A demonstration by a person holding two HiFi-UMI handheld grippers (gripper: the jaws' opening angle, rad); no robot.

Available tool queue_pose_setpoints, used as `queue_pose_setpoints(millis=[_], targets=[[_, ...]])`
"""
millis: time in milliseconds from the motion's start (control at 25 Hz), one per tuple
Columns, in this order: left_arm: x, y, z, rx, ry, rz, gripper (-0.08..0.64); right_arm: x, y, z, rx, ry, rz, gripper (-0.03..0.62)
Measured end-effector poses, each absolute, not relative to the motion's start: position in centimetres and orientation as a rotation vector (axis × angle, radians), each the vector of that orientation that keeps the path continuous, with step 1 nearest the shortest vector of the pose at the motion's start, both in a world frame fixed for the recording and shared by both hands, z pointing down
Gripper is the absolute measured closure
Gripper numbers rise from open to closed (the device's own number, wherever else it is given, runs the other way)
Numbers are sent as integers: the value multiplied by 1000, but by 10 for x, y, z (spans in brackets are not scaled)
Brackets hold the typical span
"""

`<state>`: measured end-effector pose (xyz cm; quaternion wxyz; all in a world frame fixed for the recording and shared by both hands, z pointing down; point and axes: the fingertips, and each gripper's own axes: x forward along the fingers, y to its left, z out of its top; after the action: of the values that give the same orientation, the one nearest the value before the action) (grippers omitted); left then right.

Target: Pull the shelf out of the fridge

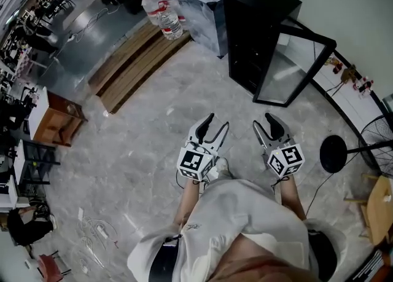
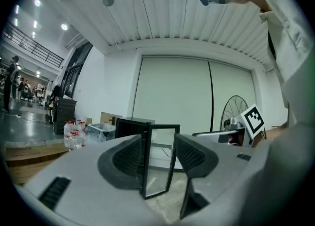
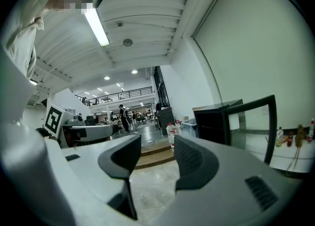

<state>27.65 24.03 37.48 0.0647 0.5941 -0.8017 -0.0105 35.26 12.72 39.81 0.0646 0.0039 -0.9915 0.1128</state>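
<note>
Low in the centre of the head view, the left gripper [image 1: 218, 121] and right gripper [image 1: 264, 121] are held side by side above the grey stone floor [image 1: 141, 152], each with its 2 jaws standing apart and gripping nothing. Well ahead of them, in the upper right of the frame, stands a small black fridge [image 1: 258, 23] with its glass door [image 1: 293, 66] swung open toward the right; the shelf inside cannot be made out in the dark interior. Left of the fridge sit a clear plastic bin [image 1: 206, 1], a cluster of water bottles [image 1: 163, 10] and a low wooden platform [image 1: 132, 59].
</note>
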Motion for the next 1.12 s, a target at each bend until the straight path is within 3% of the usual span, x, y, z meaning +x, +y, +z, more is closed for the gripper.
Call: queue_pose_setpoints(millis=[1120], targets=[[141, 234, 396, 1851, -2335, -116, 336, 236, 127, 422, 138, -2920, 417, 396]])
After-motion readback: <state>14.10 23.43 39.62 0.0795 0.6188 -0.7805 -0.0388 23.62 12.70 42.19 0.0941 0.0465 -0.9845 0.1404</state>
